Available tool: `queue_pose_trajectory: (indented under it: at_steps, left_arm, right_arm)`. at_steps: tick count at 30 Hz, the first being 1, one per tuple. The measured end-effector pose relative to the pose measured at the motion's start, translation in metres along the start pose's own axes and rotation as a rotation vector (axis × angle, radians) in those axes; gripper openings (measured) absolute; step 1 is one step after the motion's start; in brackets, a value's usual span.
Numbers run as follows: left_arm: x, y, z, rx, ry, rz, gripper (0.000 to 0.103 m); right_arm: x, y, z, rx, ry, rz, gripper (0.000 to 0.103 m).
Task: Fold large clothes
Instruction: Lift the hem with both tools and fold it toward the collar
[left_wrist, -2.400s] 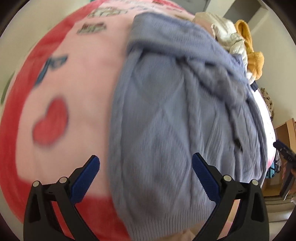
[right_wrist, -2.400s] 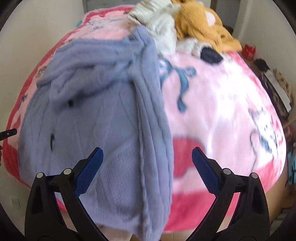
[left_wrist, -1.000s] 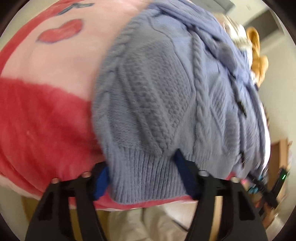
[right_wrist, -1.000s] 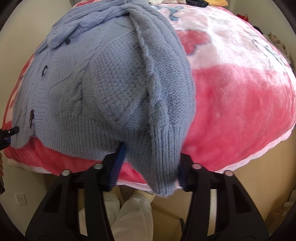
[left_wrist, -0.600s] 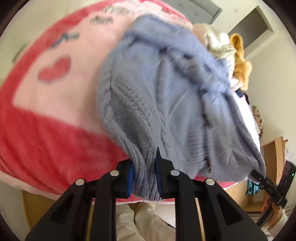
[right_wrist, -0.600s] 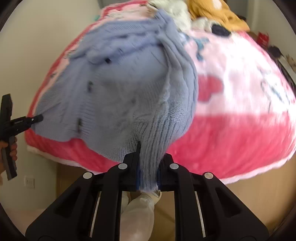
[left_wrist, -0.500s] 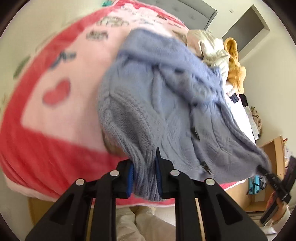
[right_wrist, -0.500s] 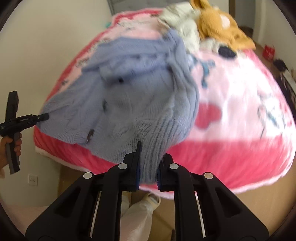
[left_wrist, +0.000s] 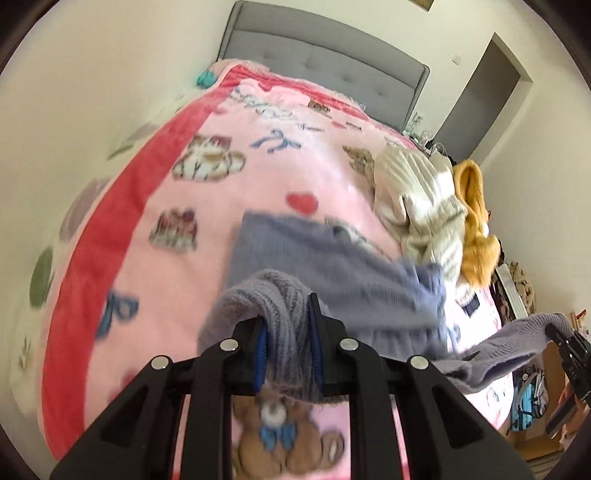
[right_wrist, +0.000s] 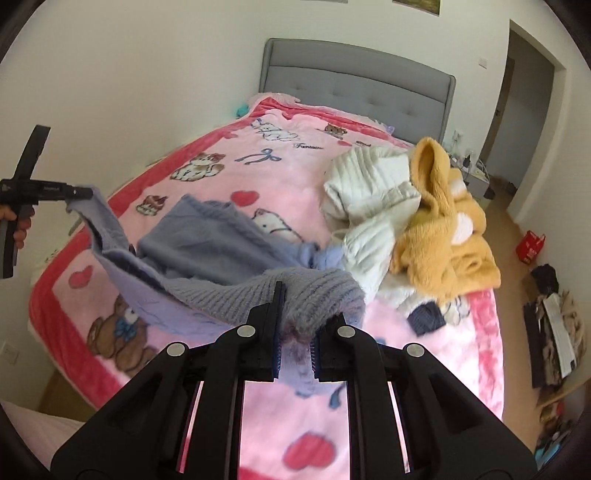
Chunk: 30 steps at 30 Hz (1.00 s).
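Observation:
A blue-grey cable-knit sweater (left_wrist: 332, 273) lies partly on the pink blanket, its lower half lifted off the bed. My left gripper (left_wrist: 286, 343) is shut on one corner of the ribbed hem, which bunches between the blue pads. My right gripper (right_wrist: 295, 332) is shut on the other hem corner. Between the two, the sweater (right_wrist: 207, 240) sags above the blanket. The right wrist view catches the left gripper (right_wrist: 86, 192) at the far left, held by a hand. At the right edge of the left wrist view the right gripper (left_wrist: 554, 330) shows with knit in it.
The bed's pink cartoon blanket (right_wrist: 258, 147) has a red border and a grey headboard (right_wrist: 354, 92) behind. A cream knit (right_wrist: 369, 199) and a yellow fleece garment (right_wrist: 443, 221) are piled at the right. Clutter lies on the floor (right_wrist: 554, 314) beside the bed.
Both grippers closed on the sweater's hem at the bed's near edge, then rose and moved forward over the bed, carrying the hem into the air.

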<state>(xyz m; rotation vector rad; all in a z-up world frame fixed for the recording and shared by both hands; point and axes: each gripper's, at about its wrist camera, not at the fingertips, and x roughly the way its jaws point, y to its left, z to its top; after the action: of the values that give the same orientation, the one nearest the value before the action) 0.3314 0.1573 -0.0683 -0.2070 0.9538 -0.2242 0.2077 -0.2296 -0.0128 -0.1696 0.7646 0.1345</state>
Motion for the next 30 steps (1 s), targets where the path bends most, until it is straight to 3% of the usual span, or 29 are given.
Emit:
queue_pose_trajectory:
  at_steps: [3,10,17,21,24,27,30]
  left_arm:
    - [0.038,0.000,0.043,0.003,0.011,0.002,0.016]
    - [0.147,0.010,0.089,-0.017,0.089,0.046,0.016]
    - [0.237,0.029,0.110,-0.068,0.146,0.113,0.016]
    - [0.288,0.034,0.109,-0.047,0.198,0.170,0.016]
    - [0.311,0.031,0.100,0.013,0.230,0.212,0.016]
    - [0.320,0.020,0.088,0.128,0.193,0.238,0.020]
    - [0.316,0.011,0.082,0.221,0.172,0.231,0.028]
  right_arm:
    - [0.041,-0.012,0.023,0.059,0.023,-0.024,0.011]
    - [0.161,-0.037,0.037,0.112,0.084,-0.071,0.011]
    - [0.269,-0.064,0.051,0.146,0.153,-0.068,0.011]
    - [0.326,-0.068,0.037,0.134,0.262,-0.079,0.011]
    - [0.347,-0.067,0.025,0.109,0.288,-0.101,0.011]
    - [0.353,-0.068,0.020,0.112,0.281,-0.090,0.013]
    - [0.345,-0.072,0.023,0.150,0.256,-0.029,0.019]
